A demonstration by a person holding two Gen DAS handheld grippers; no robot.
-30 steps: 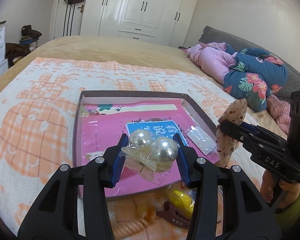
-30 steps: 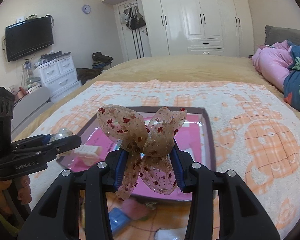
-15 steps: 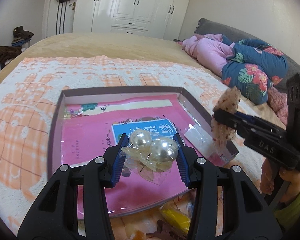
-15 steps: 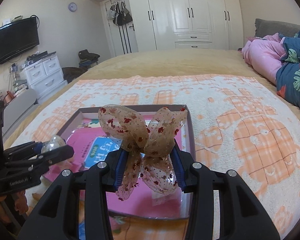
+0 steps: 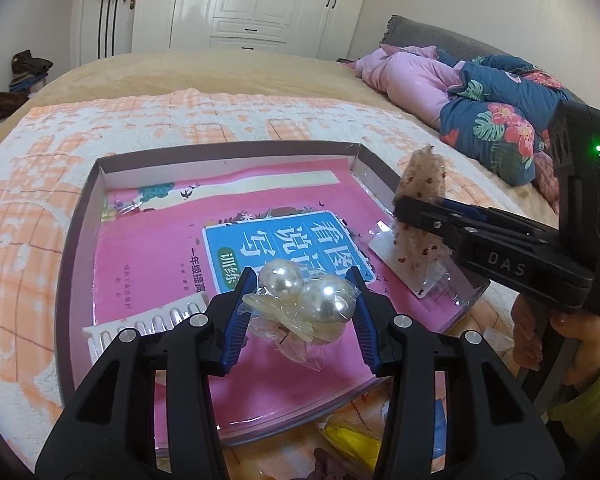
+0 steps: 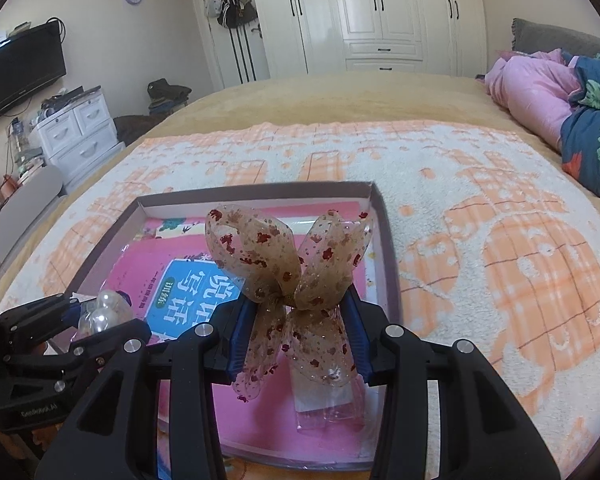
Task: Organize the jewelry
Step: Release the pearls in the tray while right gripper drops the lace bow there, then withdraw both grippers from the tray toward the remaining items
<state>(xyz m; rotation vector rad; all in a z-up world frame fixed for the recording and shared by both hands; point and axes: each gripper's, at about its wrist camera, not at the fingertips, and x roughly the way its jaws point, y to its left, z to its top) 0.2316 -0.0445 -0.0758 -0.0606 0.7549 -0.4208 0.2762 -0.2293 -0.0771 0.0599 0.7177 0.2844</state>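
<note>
Pearl and ribbon pieces sat clamped above the tray [image 5: 76, 240]
Left gripper [image 5: 300, 304] pinched the bagged pearl clip [image 5: 304, 300] between its pads — right gripper [image 6: 298, 326] squeezed the sheer bow [image 6: 288, 268], tray just beneath both.

Between the left gripper's [image 5: 300, 308] ribbed blue pads sit two glossy pearl-like balls in crinkly clear plastic wrap [image 5: 306, 298]. Between the right gripper's [image 6: 296, 332] pads is a sheer beige fabric bow with red speckles [image 6: 288, 264], gauzy and faintly glittery. Beneath both tools lie a shallow cardboard-looking tray [image 5: 76, 232] holding a glossy pink booklet cover [image 5: 148, 248], on a fluffy orange-and-white towel cloth [image 6: 500, 248].
</note>
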